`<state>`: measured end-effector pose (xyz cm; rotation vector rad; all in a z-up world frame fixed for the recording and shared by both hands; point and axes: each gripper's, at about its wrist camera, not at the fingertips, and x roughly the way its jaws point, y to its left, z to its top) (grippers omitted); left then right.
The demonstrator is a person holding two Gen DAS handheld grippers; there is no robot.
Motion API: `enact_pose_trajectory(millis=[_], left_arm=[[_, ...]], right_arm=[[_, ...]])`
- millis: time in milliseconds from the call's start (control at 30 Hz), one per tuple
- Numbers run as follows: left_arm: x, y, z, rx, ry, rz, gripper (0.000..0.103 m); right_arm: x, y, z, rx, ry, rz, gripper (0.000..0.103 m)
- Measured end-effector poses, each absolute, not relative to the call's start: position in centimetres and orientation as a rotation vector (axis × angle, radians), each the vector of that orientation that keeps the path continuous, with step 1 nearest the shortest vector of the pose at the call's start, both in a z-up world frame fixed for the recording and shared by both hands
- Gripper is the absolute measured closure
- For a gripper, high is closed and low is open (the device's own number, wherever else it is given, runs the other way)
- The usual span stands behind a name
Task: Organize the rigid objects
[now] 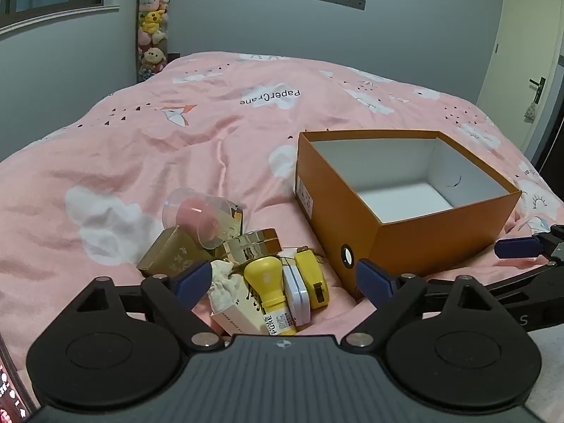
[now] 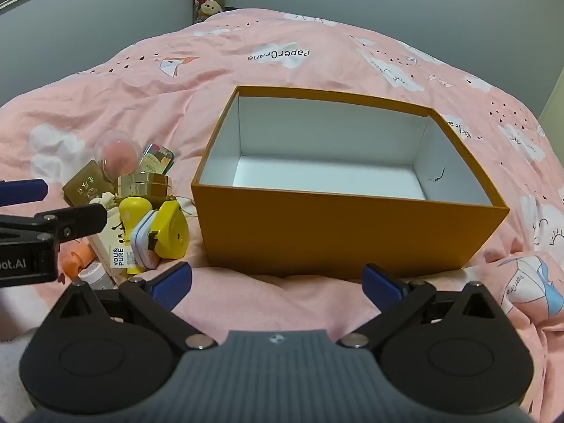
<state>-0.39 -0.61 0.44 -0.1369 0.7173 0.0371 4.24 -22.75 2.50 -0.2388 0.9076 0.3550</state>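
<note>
An orange cardboard box (image 1: 437, 243) (image 2: 352, 232) stands open on the pink duvet, its white inside empty. To its left lies a pile: a yellow bottle (image 1: 266, 280) (image 2: 132, 211), a white tin (image 1: 296, 292) (image 2: 142, 243), a yellow case (image 1: 312, 271) (image 2: 171, 227), a gold jar (image 1: 252, 245) (image 2: 144, 185), a gold box (image 1: 172, 252) (image 2: 86, 183) and a clear capsule with a pink ball (image 1: 197, 215) (image 2: 118, 153). My left gripper (image 1: 283, 282) is open just before the pile, gripping nothing. My right gripper (image 2: 277, 282) is open in front of the box, holding nothing.
The pink duvet (image 1: 176, 148) covers the whole bed and is wrinkled. A green tin (image 2: 158, 157) and an orange item (image 2: 77, 259) also lie in the pile. A column of plush toys (image 1: 153, 24) stands at the far wall, and a door (image 1: 521, 53) is at the right.
</note>
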Motion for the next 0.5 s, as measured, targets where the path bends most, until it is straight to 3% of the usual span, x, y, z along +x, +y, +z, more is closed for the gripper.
enact_pose_trajectory(millis=[500], left_arm=[[-0.32,-0.40,0.28,-0.133,0.724,0.041,0.001]], right_arm=[[4.23,-22.79,2.56,-0.239,0.908,0.355,0.003]])
